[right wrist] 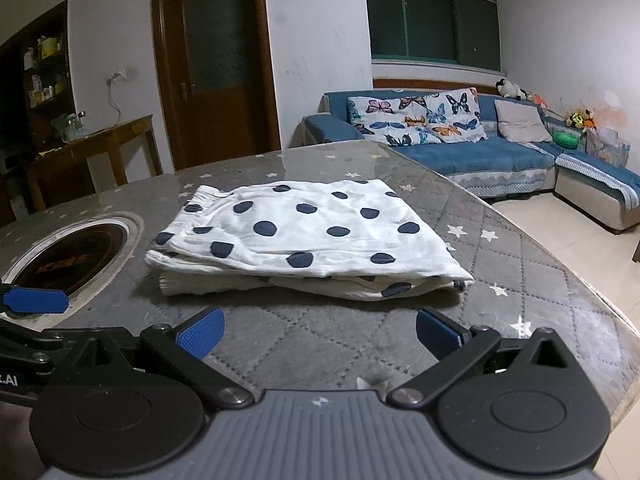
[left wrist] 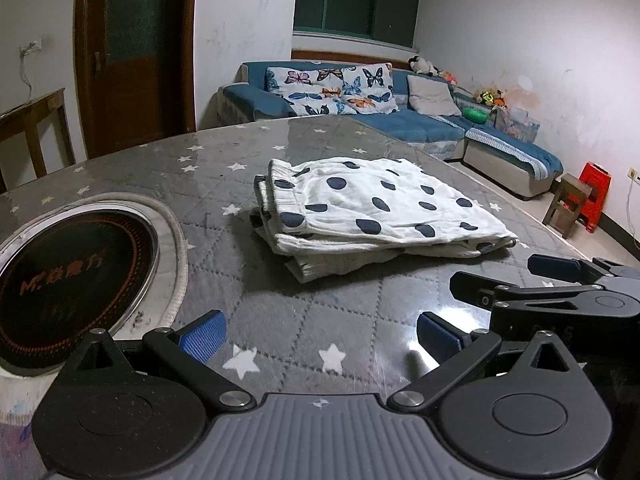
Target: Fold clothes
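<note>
Each hand-held gripper (left wrist: 320, 338) (right wrist: 320, 334) has black linkages, blue ribbed pads, grey ridged body.

1. My left gripper (left wrist: 320, 338) hovers low with its blue-padded fingers spread wide, gripping nothing.
2. My right gripper (right wrist: 320, 336) sits level beside it, jaws equally wide apart and empty.

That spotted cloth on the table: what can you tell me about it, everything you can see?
The spotted garment is white, thin, slightly crinkled fabric with dark navy dots. It is folded into a flat, roughly rectangular stack of several layers, with a gathered elastic waistband on its left edge, so it looks like shorts or trousers. It lies on the grey quilted, star-printed table cover, to the right of the round inset cooktop. Nothing grips it: the left gripper and right gripper are both open, short of it.
</note>
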Demonstrator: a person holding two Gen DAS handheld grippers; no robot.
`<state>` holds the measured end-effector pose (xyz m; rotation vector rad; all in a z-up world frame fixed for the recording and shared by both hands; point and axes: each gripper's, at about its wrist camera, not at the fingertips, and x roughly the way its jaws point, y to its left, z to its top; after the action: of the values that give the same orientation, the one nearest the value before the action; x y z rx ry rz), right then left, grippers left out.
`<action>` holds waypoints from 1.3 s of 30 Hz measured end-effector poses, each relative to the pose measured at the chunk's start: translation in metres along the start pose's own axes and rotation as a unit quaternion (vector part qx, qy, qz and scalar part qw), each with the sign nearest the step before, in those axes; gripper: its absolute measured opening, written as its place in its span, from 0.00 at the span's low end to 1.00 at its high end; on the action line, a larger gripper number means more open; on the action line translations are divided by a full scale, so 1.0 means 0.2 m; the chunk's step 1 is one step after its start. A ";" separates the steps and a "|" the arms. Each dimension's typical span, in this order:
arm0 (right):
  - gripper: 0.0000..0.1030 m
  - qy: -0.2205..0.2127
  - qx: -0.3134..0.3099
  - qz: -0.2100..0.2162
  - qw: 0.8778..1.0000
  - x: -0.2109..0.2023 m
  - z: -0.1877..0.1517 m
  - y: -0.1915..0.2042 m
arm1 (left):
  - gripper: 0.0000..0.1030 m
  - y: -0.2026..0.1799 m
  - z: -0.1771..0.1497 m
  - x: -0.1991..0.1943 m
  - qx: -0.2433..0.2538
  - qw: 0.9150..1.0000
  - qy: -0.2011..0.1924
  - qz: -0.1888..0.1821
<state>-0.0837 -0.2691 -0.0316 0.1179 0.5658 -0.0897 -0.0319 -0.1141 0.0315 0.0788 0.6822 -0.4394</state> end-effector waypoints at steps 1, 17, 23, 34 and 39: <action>1.00 0.002 0.001 -0.001 1.000 0.01 0.00 -0.01 | 1.00 0.00 0.01 0.01 0.001 1.000 0.001 -0.001; 1.00 0.028 0.014 0.002 1.000 0.19 0.06 -0.12 | 1.00 -0.02 0.13 0.18 0.001 1.000 0.027 0.012; 1.00 0.041 0.016 0.009 0.999 0.25 0.07 -0.17 | 1.00 -0.02 0.16 0.24 -0.005 0.999 0.035 0.027; 1.00 0.052 0.009 0.008 0.999 0.31 0.10 -0.18 | 1.00 -0.03 0.17 0.29 -0.020 0.997 0.048 0.052; 1.00 0.050 0.014 0.007 0.999 0.31 0.10 -0.19 | 1.00 -0.04 0.18 0.30 -0.027 0.997 0.050 0.061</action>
<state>-0.0254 -0.3123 -0.0514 0.1540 0.6634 -0.0793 0.0271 -0.1502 0.0233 0.0906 0.7823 -0.3004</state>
